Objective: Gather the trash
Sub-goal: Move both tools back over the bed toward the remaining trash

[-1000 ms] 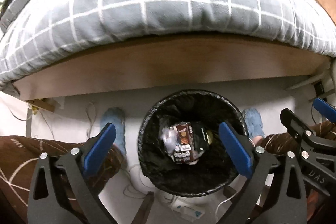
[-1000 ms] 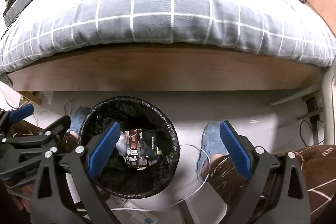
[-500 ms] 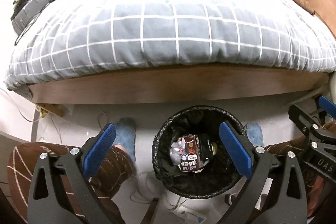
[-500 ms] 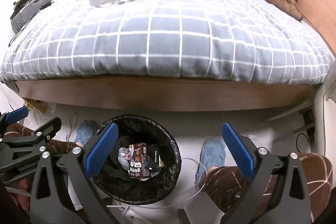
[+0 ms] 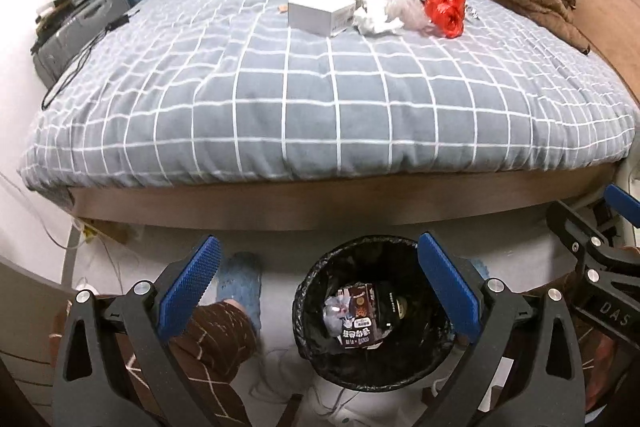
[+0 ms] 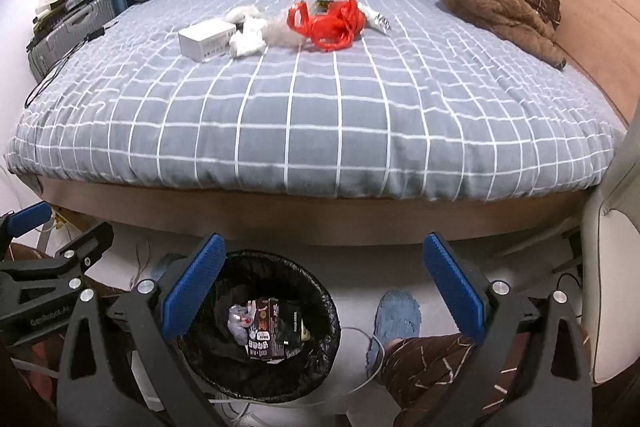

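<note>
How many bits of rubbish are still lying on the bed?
About 4, clustered mid-bed: white box, crumpled tissue, clear plastic and red bag. Smaller scraps behind the bag may be partly hidden.

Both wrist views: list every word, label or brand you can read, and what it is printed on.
"DAS": right gripper body, left wrist view; the lettering runs out of frame.
"GenRobot.AI": left gripper body, right wrist view; the ending is unclear.
Brown packet in the trash bin: white characters, too blurred to read.
White box on the bed: label too small.

Carton [image 5: 360, 323] print perhaps too small
</note>
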`<state>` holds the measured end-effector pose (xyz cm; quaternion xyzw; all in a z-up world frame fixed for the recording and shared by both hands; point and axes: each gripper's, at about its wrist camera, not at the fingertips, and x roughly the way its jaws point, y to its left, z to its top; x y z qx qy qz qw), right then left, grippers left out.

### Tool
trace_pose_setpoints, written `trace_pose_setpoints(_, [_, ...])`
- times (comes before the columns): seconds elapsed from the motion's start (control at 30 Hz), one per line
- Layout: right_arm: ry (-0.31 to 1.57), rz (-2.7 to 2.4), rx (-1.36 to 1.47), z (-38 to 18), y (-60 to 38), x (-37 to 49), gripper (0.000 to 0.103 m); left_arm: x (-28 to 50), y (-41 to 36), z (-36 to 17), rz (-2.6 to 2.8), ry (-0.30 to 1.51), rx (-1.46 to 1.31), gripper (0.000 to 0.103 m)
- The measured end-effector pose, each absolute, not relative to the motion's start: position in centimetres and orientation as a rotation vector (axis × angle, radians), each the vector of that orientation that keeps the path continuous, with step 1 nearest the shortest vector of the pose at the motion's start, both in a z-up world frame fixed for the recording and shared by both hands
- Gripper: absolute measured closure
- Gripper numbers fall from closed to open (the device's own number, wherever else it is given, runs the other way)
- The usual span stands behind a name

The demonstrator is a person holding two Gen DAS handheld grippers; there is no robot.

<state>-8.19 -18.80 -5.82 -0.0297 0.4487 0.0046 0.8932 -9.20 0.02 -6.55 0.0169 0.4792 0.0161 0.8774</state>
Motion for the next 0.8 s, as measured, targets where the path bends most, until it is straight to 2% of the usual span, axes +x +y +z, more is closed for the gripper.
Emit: trace_pose_setpoints(0.8, [0.834, 0.002, -0.047, -1.2, -19.6, -2.3, 0.008, -3.0, 1.0, -1.1, 0.055, 0.903, 0.019, 0.006])
